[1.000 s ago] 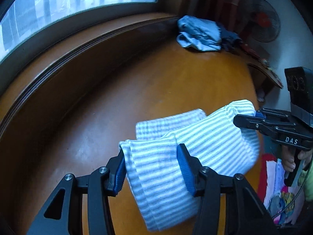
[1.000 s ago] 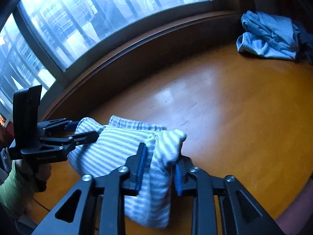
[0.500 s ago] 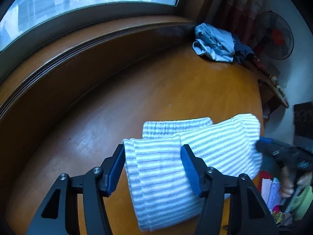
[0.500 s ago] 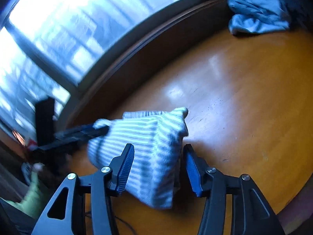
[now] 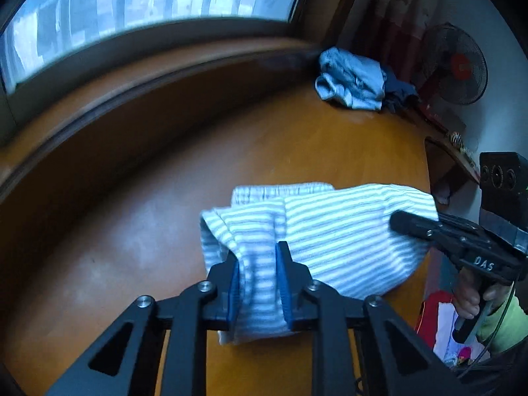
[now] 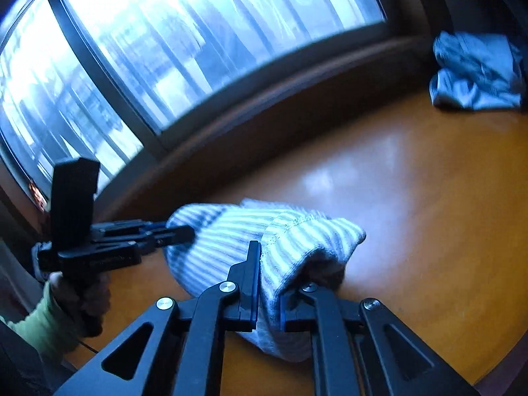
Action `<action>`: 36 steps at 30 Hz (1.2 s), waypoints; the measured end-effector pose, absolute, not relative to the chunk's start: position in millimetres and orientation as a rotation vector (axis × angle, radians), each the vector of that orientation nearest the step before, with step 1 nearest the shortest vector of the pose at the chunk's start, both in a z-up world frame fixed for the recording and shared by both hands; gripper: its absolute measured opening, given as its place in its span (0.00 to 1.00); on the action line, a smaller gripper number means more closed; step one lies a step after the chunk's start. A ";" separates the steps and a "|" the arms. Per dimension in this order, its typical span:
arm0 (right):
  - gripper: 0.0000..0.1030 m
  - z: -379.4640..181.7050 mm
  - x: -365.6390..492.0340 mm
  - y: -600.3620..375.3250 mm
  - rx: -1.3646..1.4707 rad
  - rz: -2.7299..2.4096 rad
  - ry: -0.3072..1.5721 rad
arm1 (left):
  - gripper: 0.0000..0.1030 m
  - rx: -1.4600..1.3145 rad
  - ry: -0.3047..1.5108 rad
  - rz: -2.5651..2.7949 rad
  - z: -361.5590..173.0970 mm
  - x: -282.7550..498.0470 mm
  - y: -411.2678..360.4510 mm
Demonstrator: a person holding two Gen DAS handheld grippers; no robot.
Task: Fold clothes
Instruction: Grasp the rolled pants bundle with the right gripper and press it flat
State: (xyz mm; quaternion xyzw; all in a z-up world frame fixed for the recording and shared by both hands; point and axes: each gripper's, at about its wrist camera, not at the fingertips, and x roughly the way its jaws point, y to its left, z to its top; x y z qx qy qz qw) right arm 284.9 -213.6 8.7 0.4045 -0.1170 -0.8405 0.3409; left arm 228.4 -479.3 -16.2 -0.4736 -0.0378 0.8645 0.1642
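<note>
Both hand-held grippers clamp striped garment between them.

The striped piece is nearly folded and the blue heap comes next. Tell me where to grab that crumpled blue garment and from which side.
Take the crumpled blue garment at the rolled, hem-like edge facing the open table, coming from the table side. It sits against the window ledge with darker clothing beside it, so only that front is free. Both grippers are shut on the striped garment.

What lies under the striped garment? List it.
Under the striped garment only the orange table shows around its edges. Both claws, left and right, pinch it. The table directly beneath is covered, so anything there cannot be seen.
</note>
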 end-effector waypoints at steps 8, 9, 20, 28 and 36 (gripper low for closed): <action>0.10 -20.7 222.0 -187.4 1.161 -2.186 -0.555 | 0.20 -1.362 0.027 2.519 -31.2 170.5 -463.5; 0.11 -28.9 212.6 -185.8 1.213 -2.192 -0.575 | 0.20 -1.378 0.066 2.520 -37.4 160.4 -457.6; 0.16 -38.2 184.1 -206.1 1.283 -2.414 -0.298 | 0.21 -1.349 0.176 2.534 -56.6 122.6 -428.5; 0.22 -38.4 175.1 -180.7 1.303 -2.364 -0.185 | 0.19 -1.406 -0.020 2.548 -56.0 128.3 -424.2; 0.22 -35.6 144.2 -93.8 1.289 -2.224 0.032 | 0.19 -1.469 -0.229 2.577 -61.6 131.6 -353.9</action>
